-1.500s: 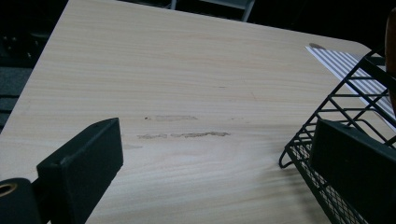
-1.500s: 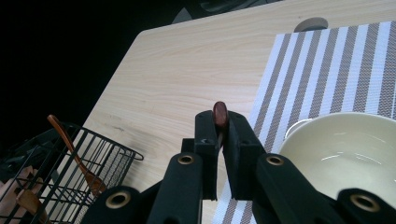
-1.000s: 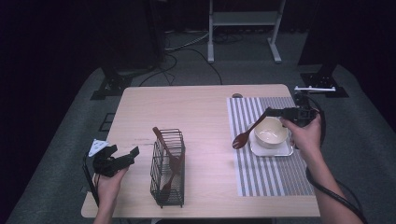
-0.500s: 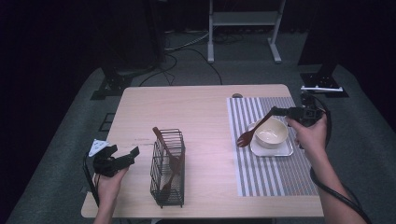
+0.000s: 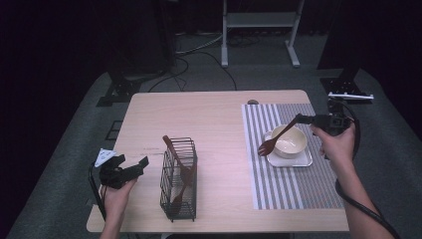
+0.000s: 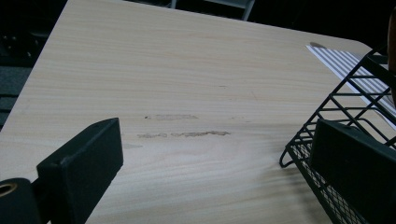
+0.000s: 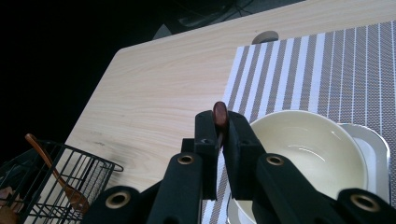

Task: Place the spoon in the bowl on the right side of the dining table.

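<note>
A brown wooden spoon [image 5: 264,148] hangs tilted over the left rim of a cream bowl [image 5: 292,144], its head low above the striped placemat [image 5: 298,189]. My right gripper [image 5: 299,119] is shut on the top of the spoon's handle. In the right gripper view the handle's end [image 7: 219,113] sticks up between the closed jaws, with the bowl [image 7: 308,154] just beyond. My left gripper [image 5: 132,162] stands open at the table's front left, nothing between its jaws, beside a black wire basket [image 5: 179,184].
The bowl sits on a small white tray [image 5: 303,160]. Wooden utensils [image 5: 185,172] stand in the wire basket [image 6: 336,116], which is close to my left gripper's right jaw. Bare wood lies between basket and placemat.
My right hand has drifted slightly to the right with the spoon still held. The left gripper has stayed put.
</note>
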Available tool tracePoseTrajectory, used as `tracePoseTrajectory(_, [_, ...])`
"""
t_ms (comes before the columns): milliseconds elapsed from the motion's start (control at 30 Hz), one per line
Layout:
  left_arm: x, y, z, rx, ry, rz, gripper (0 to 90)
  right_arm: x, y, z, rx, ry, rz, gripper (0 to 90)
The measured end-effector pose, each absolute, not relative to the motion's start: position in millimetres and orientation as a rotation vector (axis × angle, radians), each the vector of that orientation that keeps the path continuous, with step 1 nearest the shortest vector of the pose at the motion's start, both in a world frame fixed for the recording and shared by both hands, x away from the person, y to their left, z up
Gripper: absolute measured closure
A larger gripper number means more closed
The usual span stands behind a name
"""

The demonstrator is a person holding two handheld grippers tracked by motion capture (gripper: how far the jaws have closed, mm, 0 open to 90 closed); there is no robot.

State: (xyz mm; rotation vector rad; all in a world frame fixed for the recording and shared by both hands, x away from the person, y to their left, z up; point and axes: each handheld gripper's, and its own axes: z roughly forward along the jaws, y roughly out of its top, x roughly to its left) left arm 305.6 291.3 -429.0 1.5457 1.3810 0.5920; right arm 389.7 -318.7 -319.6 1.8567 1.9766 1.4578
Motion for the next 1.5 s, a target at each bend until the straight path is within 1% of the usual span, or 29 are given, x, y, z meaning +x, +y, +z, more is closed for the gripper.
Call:
tracePoseTrajectory(500, [305,292,-429,1.546,1.381,0.591,2.0,388,-326,-322,1.872,1.950,1.458,83.6])
tracePoseTrajectory(1500, [305,292,-429,1.547,1.383,0.594,2.0,378,-356,-318,1.911,1.846,1.458,83.6])
